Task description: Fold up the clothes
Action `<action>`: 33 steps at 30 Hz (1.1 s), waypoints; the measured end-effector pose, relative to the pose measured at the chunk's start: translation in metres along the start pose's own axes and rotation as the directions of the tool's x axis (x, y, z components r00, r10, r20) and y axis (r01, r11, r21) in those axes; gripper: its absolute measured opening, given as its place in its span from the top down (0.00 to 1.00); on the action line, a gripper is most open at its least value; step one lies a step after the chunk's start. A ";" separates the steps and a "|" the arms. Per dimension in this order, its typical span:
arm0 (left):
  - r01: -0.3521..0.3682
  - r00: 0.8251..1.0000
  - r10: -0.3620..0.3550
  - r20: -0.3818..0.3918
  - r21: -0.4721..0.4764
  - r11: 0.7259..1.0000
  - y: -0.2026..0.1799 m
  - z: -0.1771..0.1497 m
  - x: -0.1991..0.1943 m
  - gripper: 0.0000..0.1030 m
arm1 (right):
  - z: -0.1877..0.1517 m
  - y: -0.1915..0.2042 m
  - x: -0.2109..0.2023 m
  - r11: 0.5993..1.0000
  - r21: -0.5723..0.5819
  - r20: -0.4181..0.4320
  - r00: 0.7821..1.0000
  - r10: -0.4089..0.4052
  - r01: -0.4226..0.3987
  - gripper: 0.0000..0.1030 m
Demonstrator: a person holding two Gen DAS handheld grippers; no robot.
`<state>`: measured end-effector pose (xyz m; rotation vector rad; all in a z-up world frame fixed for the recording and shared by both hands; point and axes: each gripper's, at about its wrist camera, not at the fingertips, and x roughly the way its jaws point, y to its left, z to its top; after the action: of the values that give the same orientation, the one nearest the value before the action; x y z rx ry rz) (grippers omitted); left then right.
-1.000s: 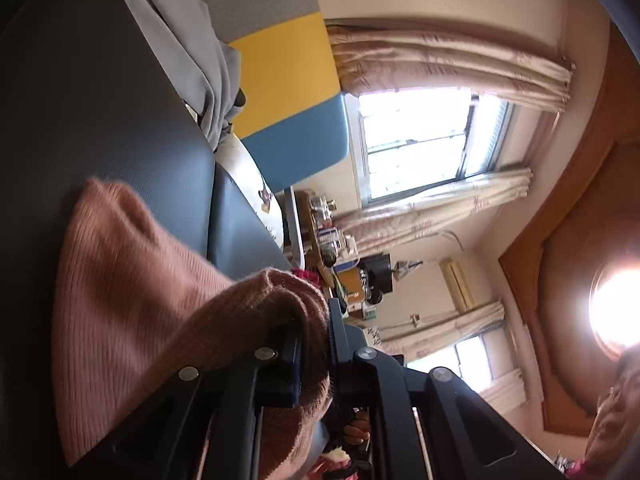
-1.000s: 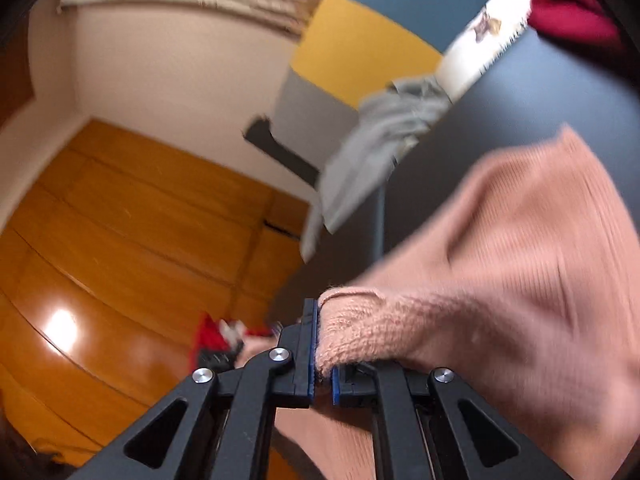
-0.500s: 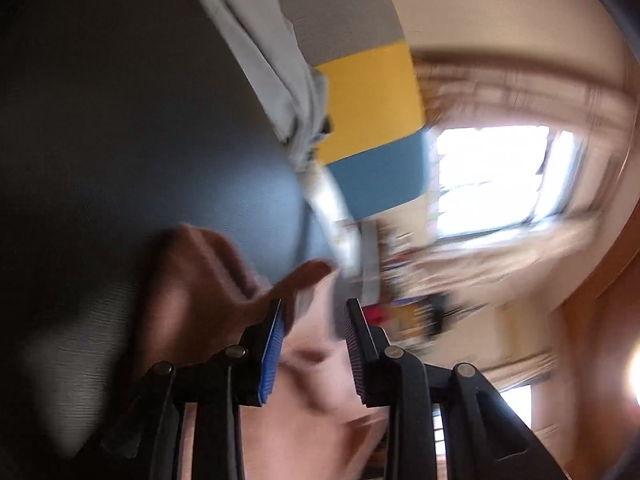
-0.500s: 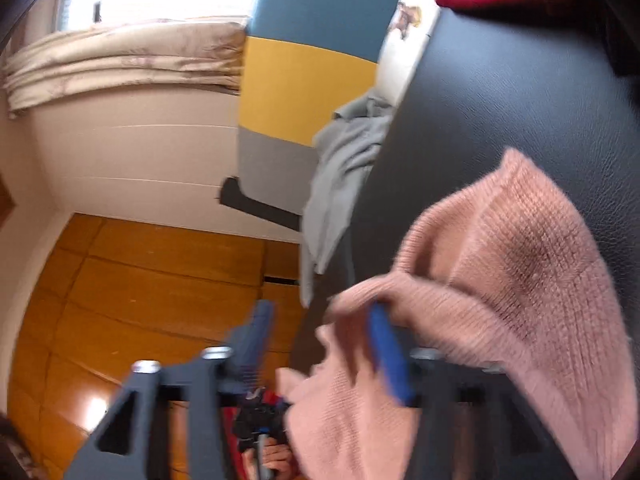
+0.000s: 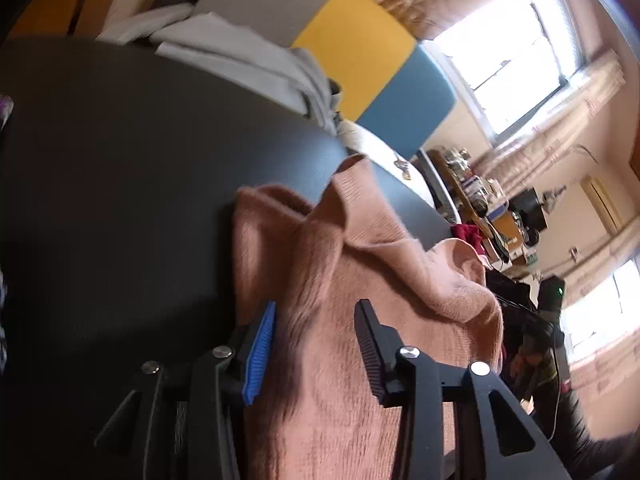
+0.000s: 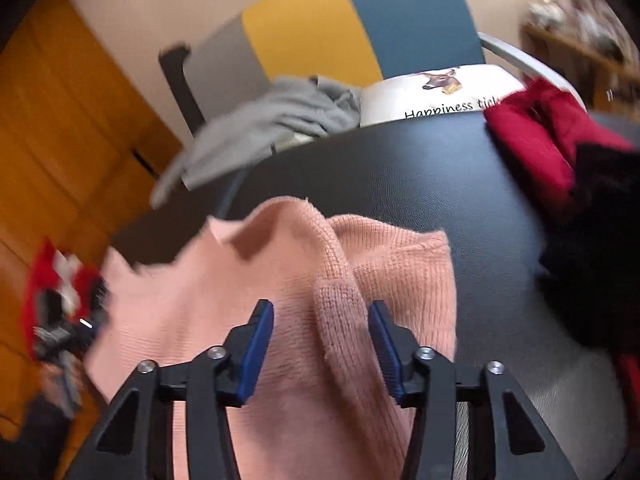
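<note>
A pink knitted sweater (image 5: 344, 320) lies rumpled on the black table (image 5: 120, 184). My left gripper (image 5: 316, 312) hovers over its near part. Its jaws are opening, and the knit lies below the gap with neither pad pressing on it. In the right wrist view the same sweater (image 6: 304, 280) spreads over the black table (image 6: 440, 184), with a raised fold running between the blue pads. My right gripper (image 6: 322, 312) straddles that fold, its jaws closing, and the pads stand clear of the cloth on both sides.
A grey garment (image 6: 260, 128) hangs over the table's far edge by a grey, yellow and blue chair back (image 6: 340, 36). Red clothes (image 6: 536, 128) and a black garment (image 6: 592, 248) lie at the right. A white printed cushion (image 6: 436, 96) sits behind.
Both grippers were shut on the pink sweater a second ago and have let it go. The sweater has dropped onto the table, and both views have rolled towards upright.
</note>
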<state>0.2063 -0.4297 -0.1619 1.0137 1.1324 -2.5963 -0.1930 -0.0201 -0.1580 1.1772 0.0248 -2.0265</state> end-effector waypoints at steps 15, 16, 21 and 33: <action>-0.075 0.991 0.099 -0.095 0.228 0.971 -0.032 0.037 0.047 0.70 | -0.006 0.002 0.028 0.995 -0.053 -0.081 0.992 -0.093 0.089 0.65; -0.080 0.990 0.103 -0.095 0.223 0.971 -0.034 0.039 0.046 0.81 | -0.007 0.002 0.027 0.993 -0.059 -0.077 0.992 -0.104 0.100 0.67; -0.081 0.995 0.090 -0.051 0.143 0.986 -0.030 0.046 0.027 0.95 | -0.008 0.010 0.006 0.977 -0.105 0.001 0.982 -0.187 0.186 0.92; -0.186 0.976 0.192 -0.106 0.071 0.980 0.001 0.023 0.021 0.95 | -0.024 -0.015 0.008 0.954 -0.052 -0.005 0.955 -0.297 0.296 0.92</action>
<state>0.1788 -0.4432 -0.1645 1.2298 0.9329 -2.4640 -0.1870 -0.0050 -0.1830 1.2125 0.2728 -2.2636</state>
